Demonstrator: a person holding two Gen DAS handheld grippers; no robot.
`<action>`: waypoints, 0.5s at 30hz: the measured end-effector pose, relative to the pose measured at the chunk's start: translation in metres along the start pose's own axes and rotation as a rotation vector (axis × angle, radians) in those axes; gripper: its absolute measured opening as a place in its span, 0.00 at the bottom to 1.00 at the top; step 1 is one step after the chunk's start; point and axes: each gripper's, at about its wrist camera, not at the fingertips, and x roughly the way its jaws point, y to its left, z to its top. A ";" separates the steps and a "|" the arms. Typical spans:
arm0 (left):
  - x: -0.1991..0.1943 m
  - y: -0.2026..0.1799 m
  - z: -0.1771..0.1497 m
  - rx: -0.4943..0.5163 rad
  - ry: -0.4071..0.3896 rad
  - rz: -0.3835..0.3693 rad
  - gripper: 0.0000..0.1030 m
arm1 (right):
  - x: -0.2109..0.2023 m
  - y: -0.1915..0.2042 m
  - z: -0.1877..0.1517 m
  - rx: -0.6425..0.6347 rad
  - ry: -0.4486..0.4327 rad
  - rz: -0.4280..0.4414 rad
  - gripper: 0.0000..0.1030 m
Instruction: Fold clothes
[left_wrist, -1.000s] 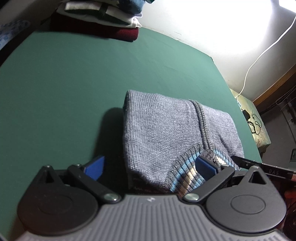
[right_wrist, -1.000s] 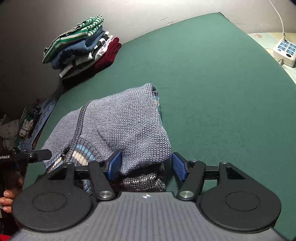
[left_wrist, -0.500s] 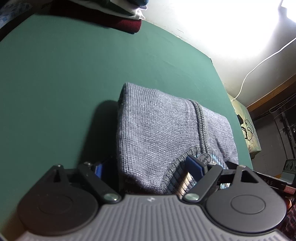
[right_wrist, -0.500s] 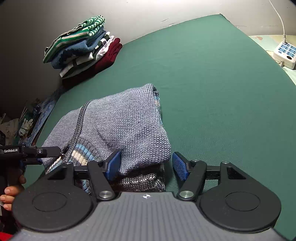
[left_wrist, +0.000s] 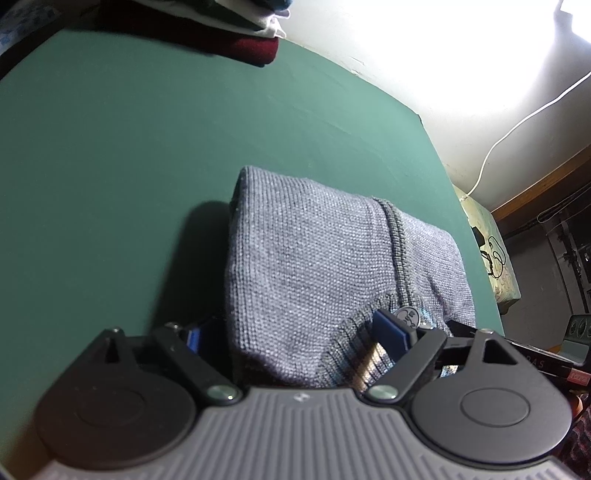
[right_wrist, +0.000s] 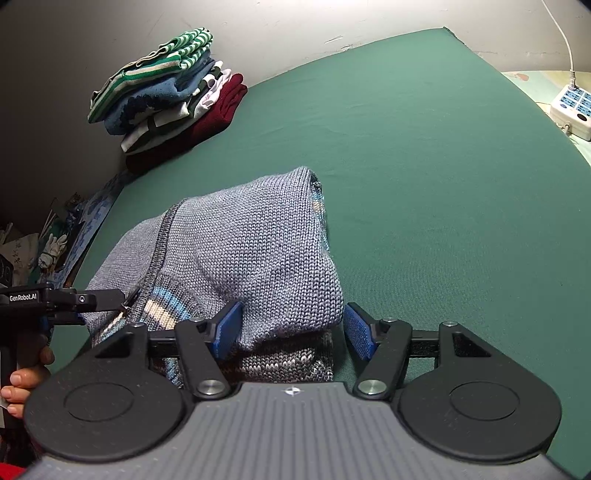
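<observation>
Grey sweater (left_wrist: 325, 266) sits folded on the green table (left_wrist: 147, 155), well short of the folded stack (right_wrist: 166, 96). My left gripper (left_wrist: 291, 332) straddles its near-left corner, jaws wide. My right gripper (right_wrist: 291, 328) is closing around the near-right corner, pads not yet pressing. Pinch all layers evenly, lift both together.

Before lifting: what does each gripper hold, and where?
Right gripper: jaws closing around near edge of grey sweater, not gripping yet. Left gripper: same edge inside, grip unclear.
</observation>
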 end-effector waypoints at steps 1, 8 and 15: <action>0.000 0.001 0.000 -0.002 0.000 -0.002 0.83 | 0.000 0.000 0.000 0.000 0.000 0.008 0.51; 0.000 -0.002 -0.001 0.022 0.000 0.016 0.80 | 0.001 0.002 0.001 -0.007 0.004 0.000 0.54; 0.003 -0.011 -0.001 0.056 0.012 0.060 0.80 | 0.004 0.008 0.003 -0.030 0.003 -0.032 0.58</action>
